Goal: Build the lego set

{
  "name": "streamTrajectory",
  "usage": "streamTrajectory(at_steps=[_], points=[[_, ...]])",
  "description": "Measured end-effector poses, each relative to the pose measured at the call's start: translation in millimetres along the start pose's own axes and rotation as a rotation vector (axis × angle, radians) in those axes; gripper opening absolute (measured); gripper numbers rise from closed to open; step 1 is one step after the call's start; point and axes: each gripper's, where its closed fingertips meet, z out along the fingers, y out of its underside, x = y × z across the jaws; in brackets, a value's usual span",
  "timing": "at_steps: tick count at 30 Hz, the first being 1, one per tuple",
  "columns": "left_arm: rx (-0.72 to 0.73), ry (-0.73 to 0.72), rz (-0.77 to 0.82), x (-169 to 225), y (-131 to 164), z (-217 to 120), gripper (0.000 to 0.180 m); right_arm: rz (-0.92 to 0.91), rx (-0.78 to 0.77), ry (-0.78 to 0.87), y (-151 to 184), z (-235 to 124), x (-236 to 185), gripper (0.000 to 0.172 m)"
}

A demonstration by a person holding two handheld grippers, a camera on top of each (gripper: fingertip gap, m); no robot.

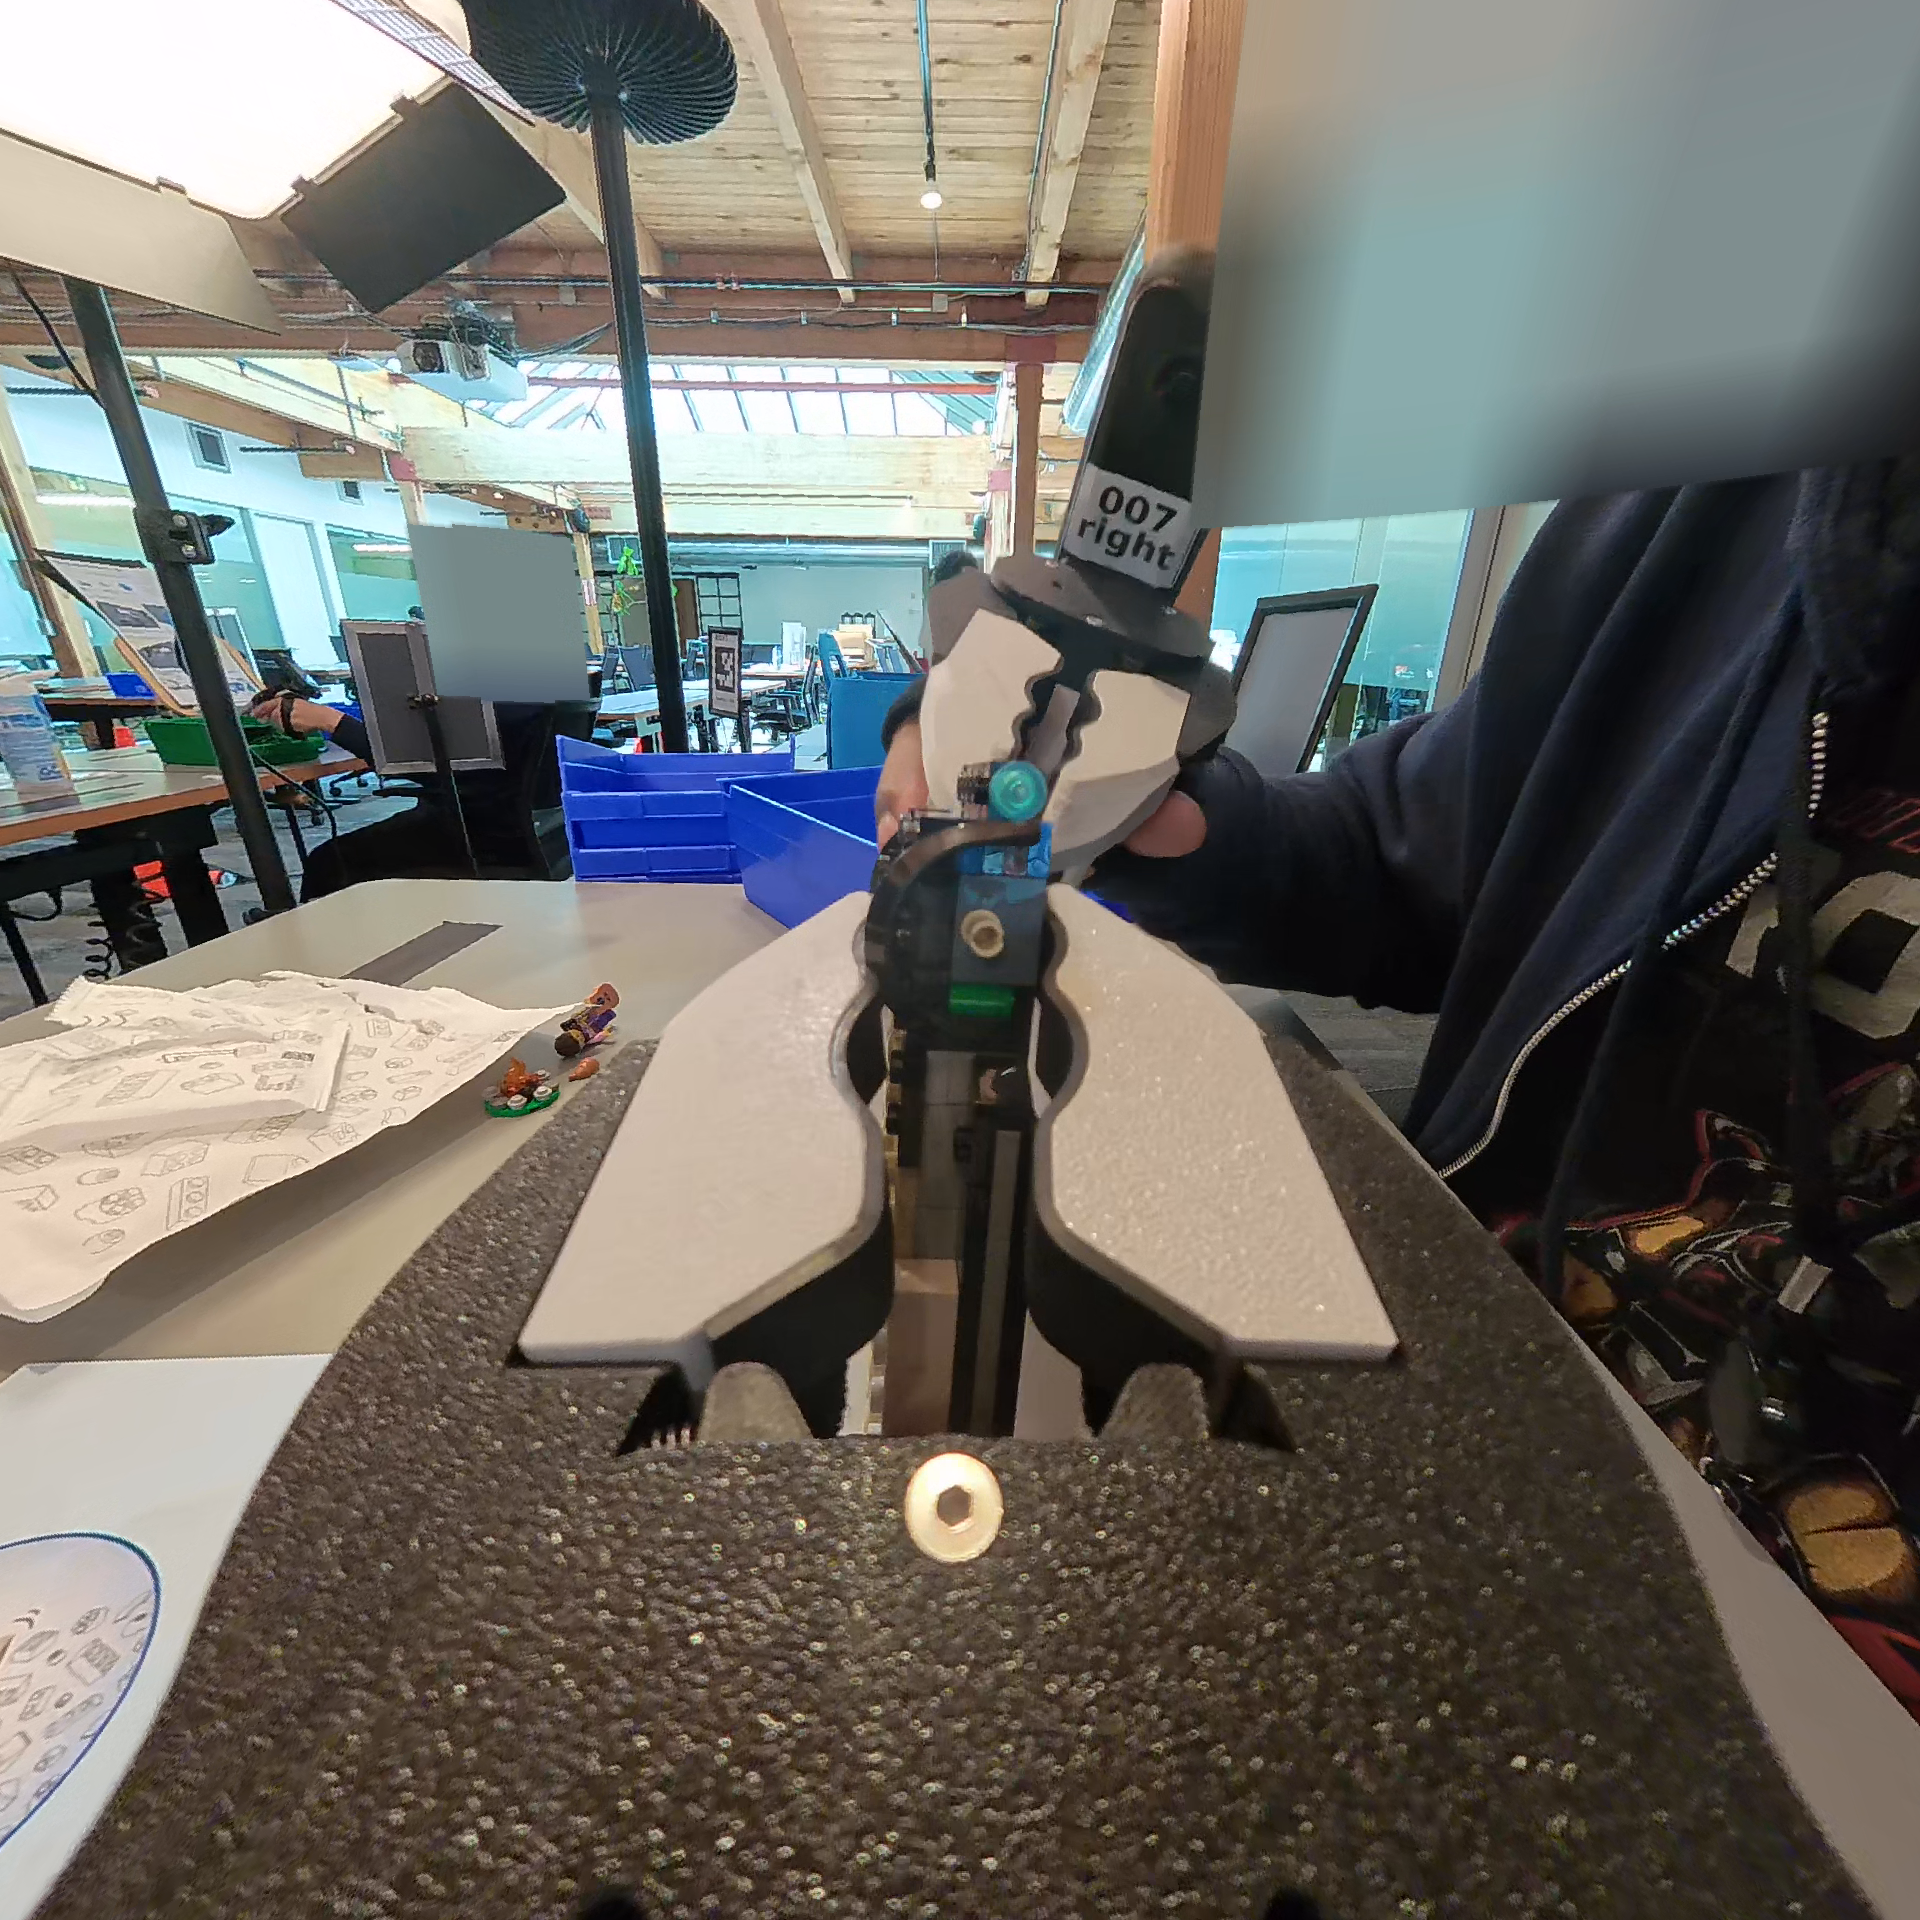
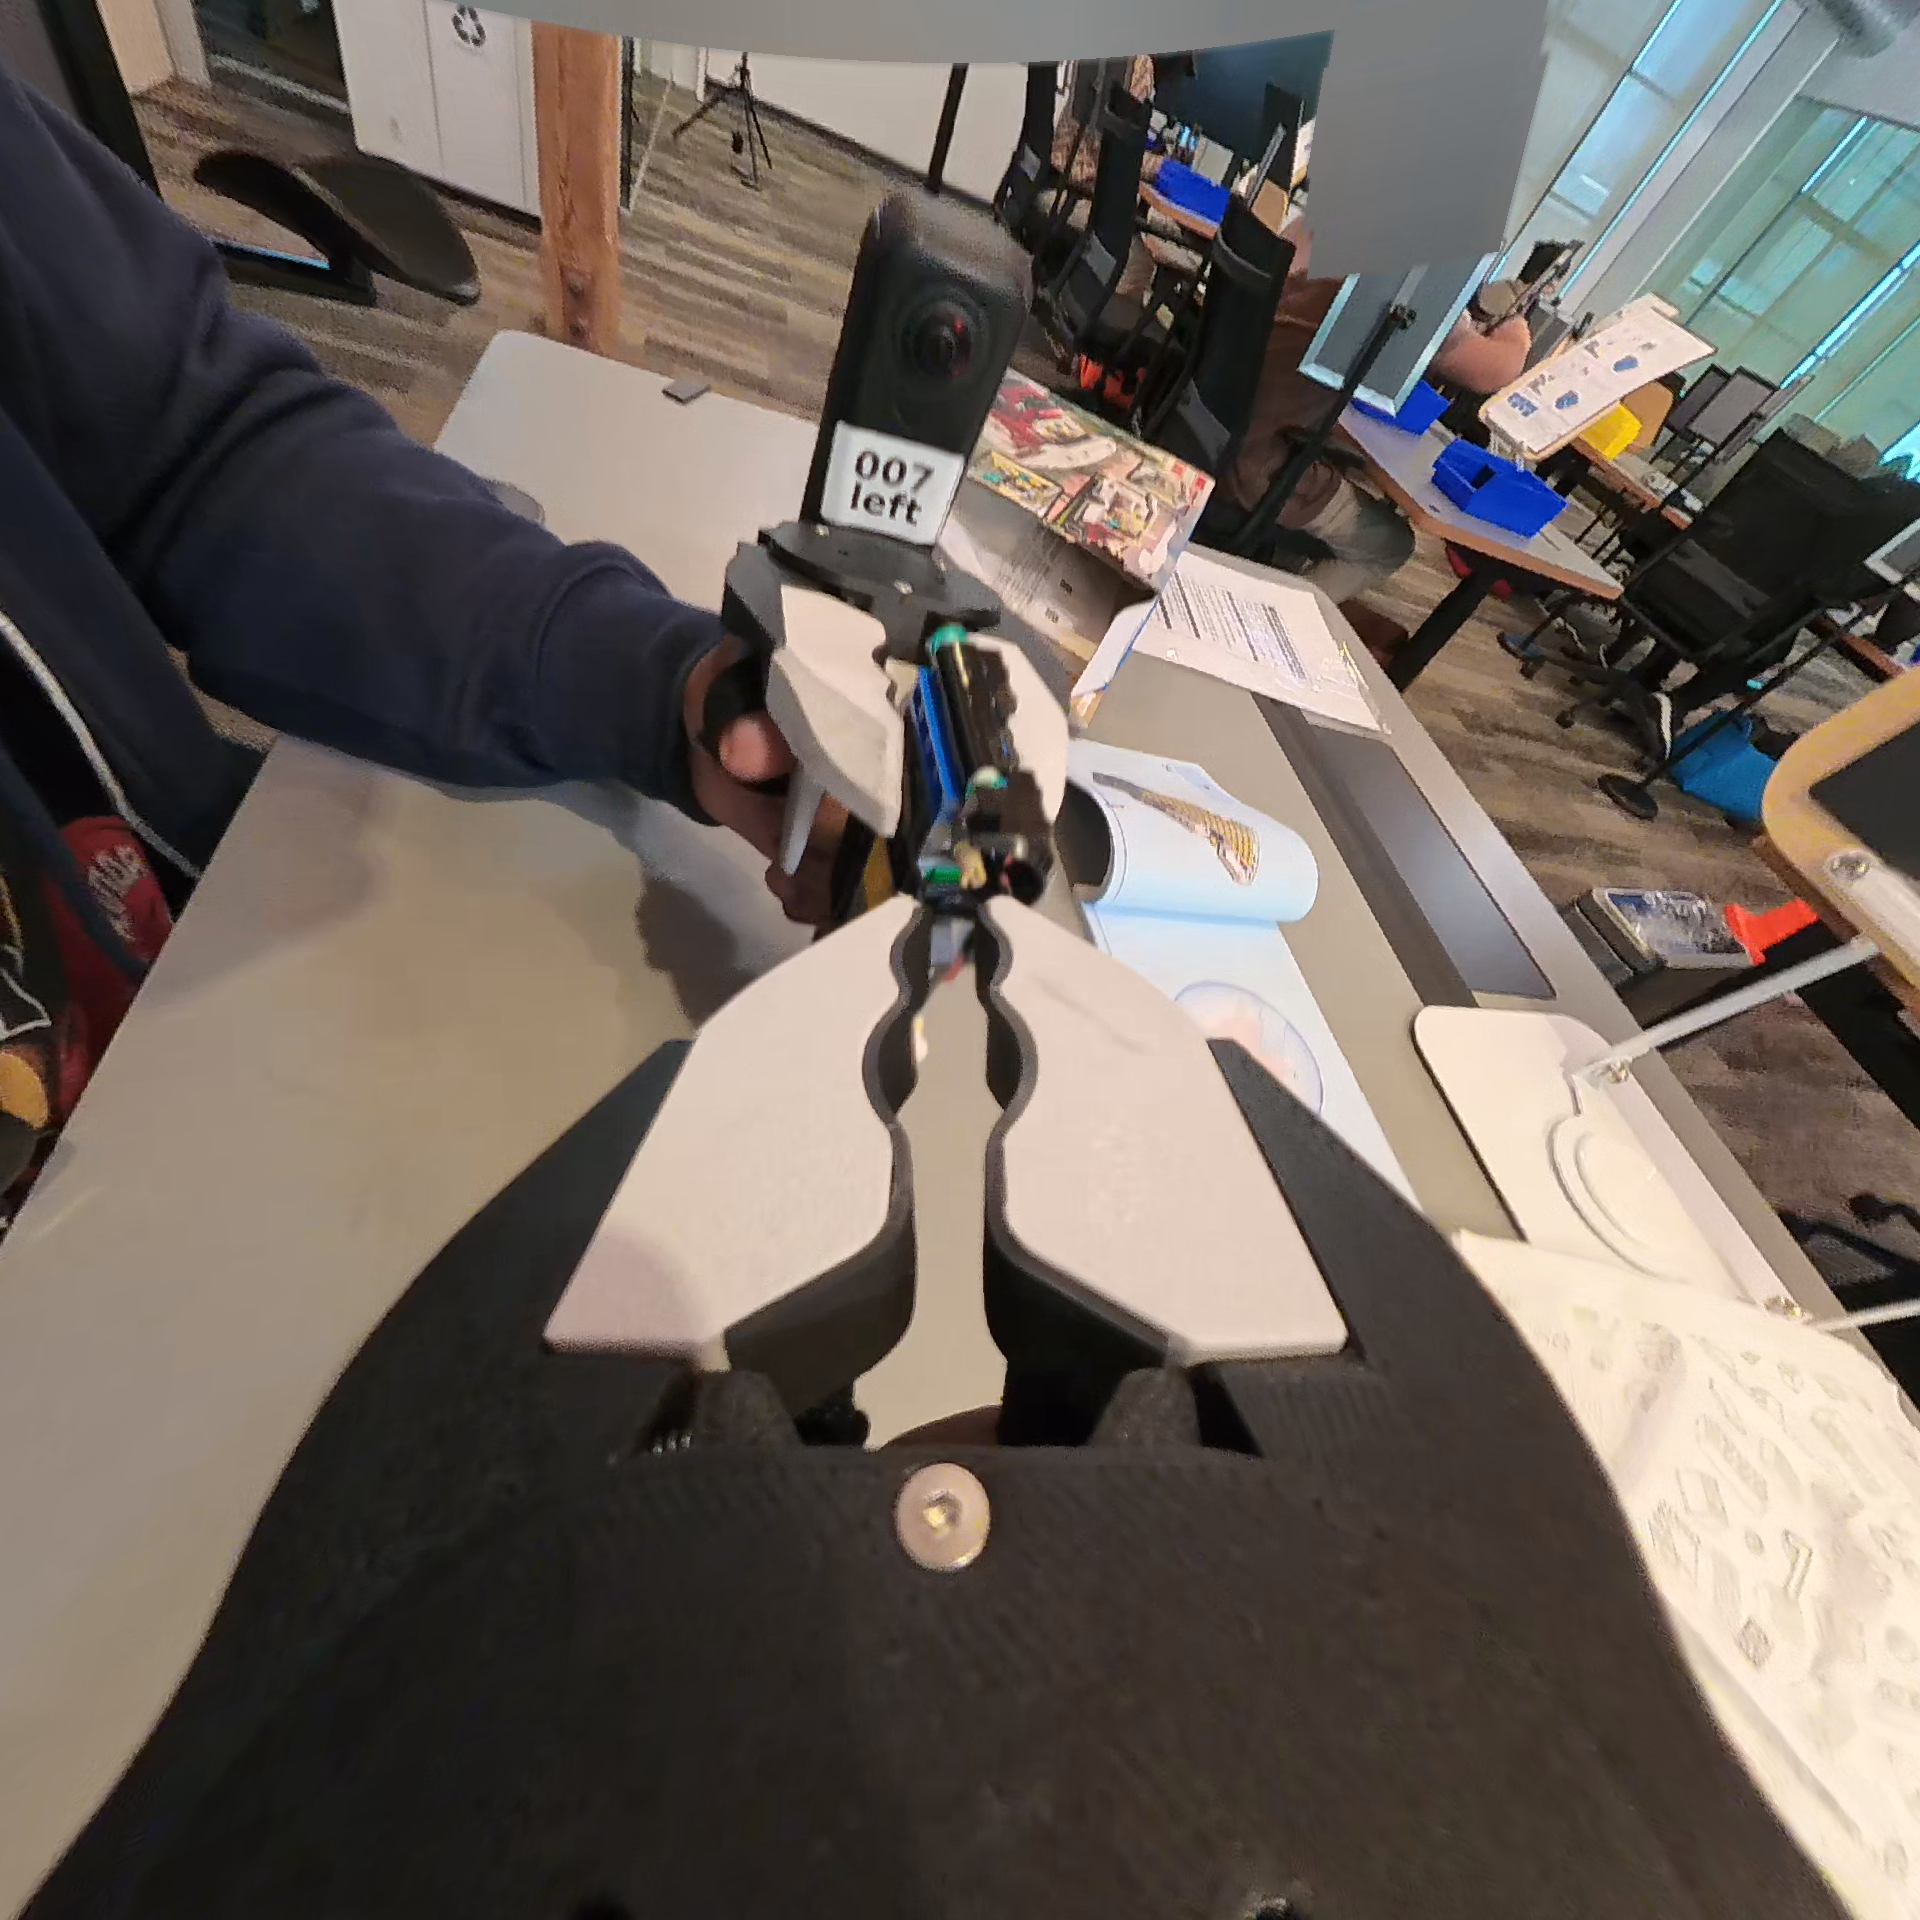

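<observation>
Gripping a black brick model (image 1: 940, 925) between clenched pads, the left gripper (image 1: 961, 935) steadies it while the right gripper (image 2: 948, 940) pinches a small part at its far tip.

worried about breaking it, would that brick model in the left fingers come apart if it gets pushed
Probably rigid but fragile: the brick model looks built from many small snapped parts. The teal stud piece sticking out at its top seems likeliest to pop off.

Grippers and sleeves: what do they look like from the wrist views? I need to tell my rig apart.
Both the left gripper and the right gripper have pale grey fingers with wavy black inner edges on a textured black body. Each carries a black camera with a white label. The sleeves are navy, from a zipped hoodie.
</observation>
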Motion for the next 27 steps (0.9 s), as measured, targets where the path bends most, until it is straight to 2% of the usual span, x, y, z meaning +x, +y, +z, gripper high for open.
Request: streamTrajectory(at_steps=[3, 10, 14, 20, 27], points=[[-0.002, -0.003, 0.010, 0, 0, -1, 0.025, 0.023, -0.075, 0.020, 23, -11, -4, 0.008], [-0.010, 0.002, 0.023, 2, 1, 1, 0.025, 0.069, -0.358, 0.048, 99, -50, -33, 0.011], [-0.013, 0.000, 0.028, 2, 2, 1, 0.025, 0.121, -0.429, 0.063, 126, -65, -49, 0.012], [-0.003, -0.003, 0.030, 2, -1, 0, 0.025, 0.187, -0.470, 0.097, 147, -78, -61, 0.013], [-0.002, 0.009, 0.032, 5, -2, 1, 0.025, 0.201, -0.462, 0.112, 146, -80, -61, 0.013]])
